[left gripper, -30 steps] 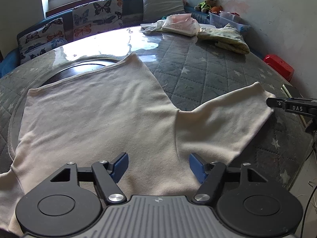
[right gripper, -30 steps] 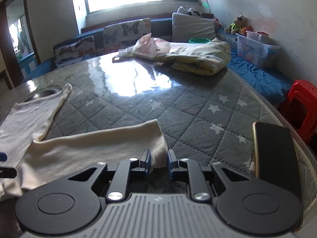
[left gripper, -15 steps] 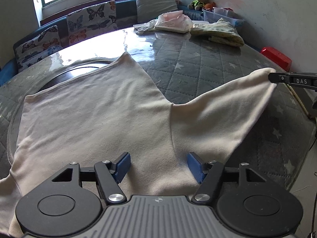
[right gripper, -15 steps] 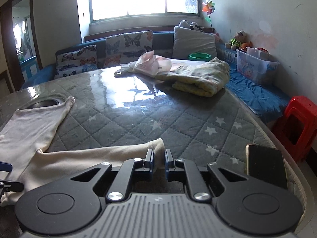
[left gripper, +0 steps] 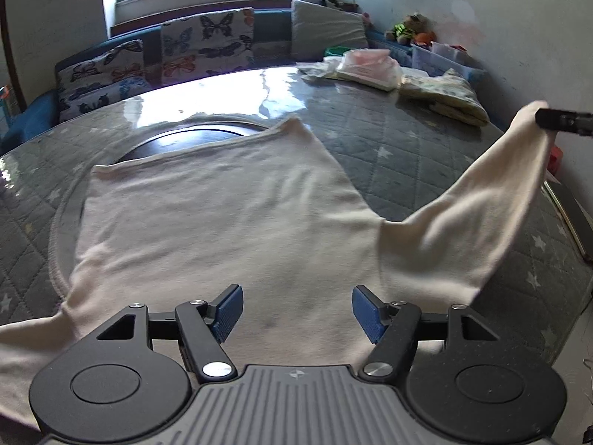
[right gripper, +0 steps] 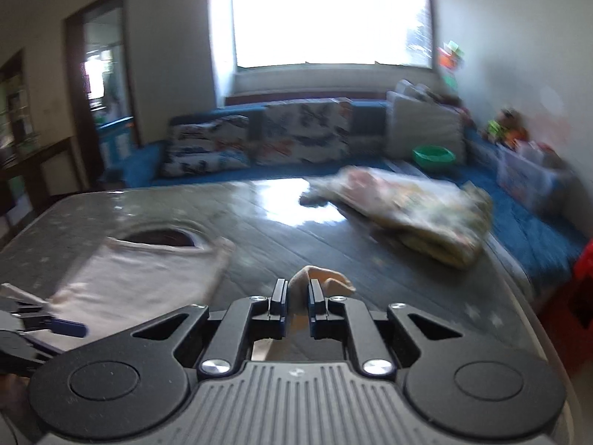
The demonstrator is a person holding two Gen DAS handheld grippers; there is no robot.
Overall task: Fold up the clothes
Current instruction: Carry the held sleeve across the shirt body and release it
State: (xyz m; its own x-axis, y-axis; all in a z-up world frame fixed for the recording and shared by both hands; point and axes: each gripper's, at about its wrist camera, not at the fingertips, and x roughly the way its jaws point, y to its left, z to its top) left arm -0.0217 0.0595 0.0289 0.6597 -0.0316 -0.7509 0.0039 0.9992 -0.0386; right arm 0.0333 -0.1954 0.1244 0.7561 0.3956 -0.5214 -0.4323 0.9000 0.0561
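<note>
A cream long-sleeved shirt (left gripper: 229,222) lies spread on the grey quilted table (left gripper: 400,141). My left gripper (left gripper: 297,311) is open and hovers just above the shirt's near edge, holding nothing. My right gripper (right gripper: 297,293) is shut on the cuff of the shirt's right sleeve (right gripper: 315,278). In the left wrist view that sleeve (left gripper: 481,222) rises off the table to the right gripper's tip (left gripper: 559,120) at the right edge. The shirt's body (right gripper: 141,274) shows blurred in the right wrist view.
A pile of other clothes (left gripper: 441,92) and a pink bag (left gripper: 367,68) sit at the table's far right. A dark phone (left gripper: 570,211) lies near the right edge. A sofa with butterfly cushions (left gripper: 207,44) runs behind the table. A red stool (right gripper: 582,259) stands to the right.
My right gripper has lifted the sleeve cuff up off the table, and the sleeve now hangs in the air. The right wrist view is blurred by motion. My left gripper has stayed open over the shirt.
</note>
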